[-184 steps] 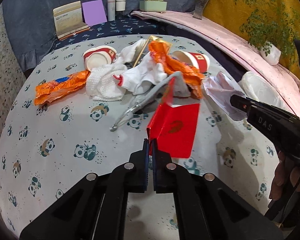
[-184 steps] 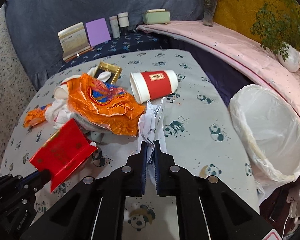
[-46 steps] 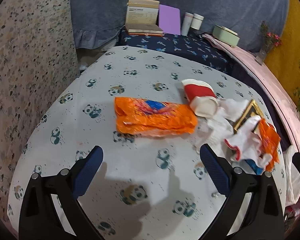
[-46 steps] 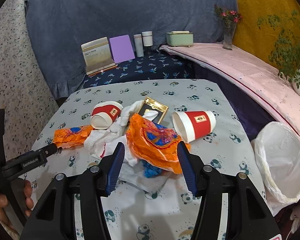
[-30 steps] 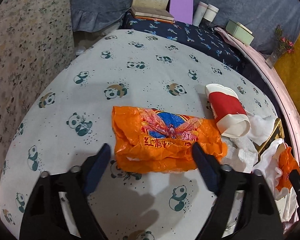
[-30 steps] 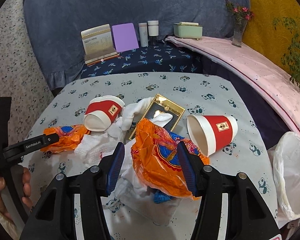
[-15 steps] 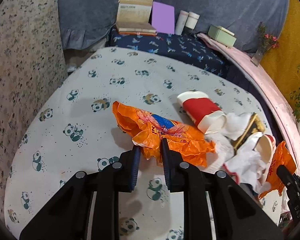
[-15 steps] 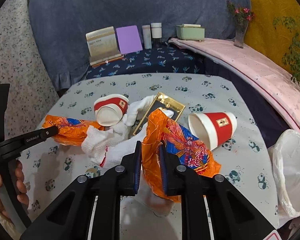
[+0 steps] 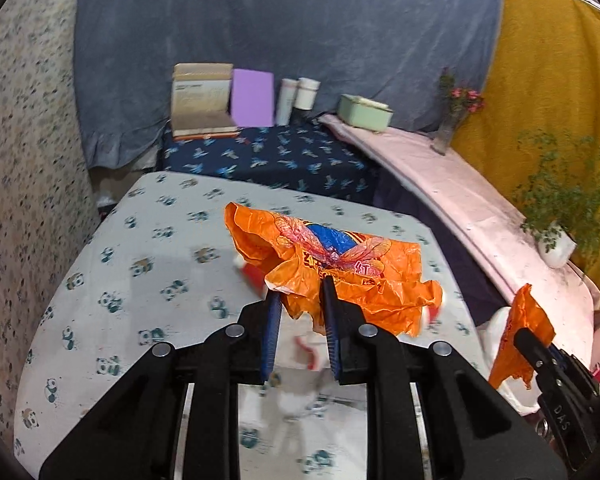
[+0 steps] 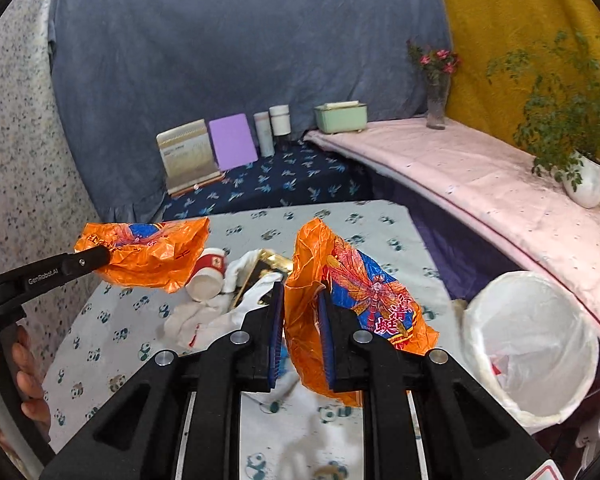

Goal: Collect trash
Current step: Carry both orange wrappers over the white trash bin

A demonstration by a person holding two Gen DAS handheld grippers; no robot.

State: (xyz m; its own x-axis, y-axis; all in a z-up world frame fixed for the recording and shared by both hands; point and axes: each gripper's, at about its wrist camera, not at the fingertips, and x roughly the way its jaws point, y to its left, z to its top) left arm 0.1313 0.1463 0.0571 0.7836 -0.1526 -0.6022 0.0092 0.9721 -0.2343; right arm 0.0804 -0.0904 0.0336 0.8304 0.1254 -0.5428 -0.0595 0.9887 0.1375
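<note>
Panda-print table (image 10: pixel 380 216) against a blue curtain; left gripper (image 9: pixel 300 300) pinches an orange wrapper (image 9: pixel 340 264), held clear above the cloth. Right gripper (image 10: pixel 300 296) is clamped on a second orange wrapper (image 10: pixel 356 292), also off the table. Below them on the table lie a red paper cup (image 10: pixel 208 274), white crumpled tissues (image 10: pixel 204 320) and a gold-edged box (image 10: pixel 272 264). White-lined bin (image 10: pixel 528 344) stands just beside the table's right edge, near the right gripper
</note>
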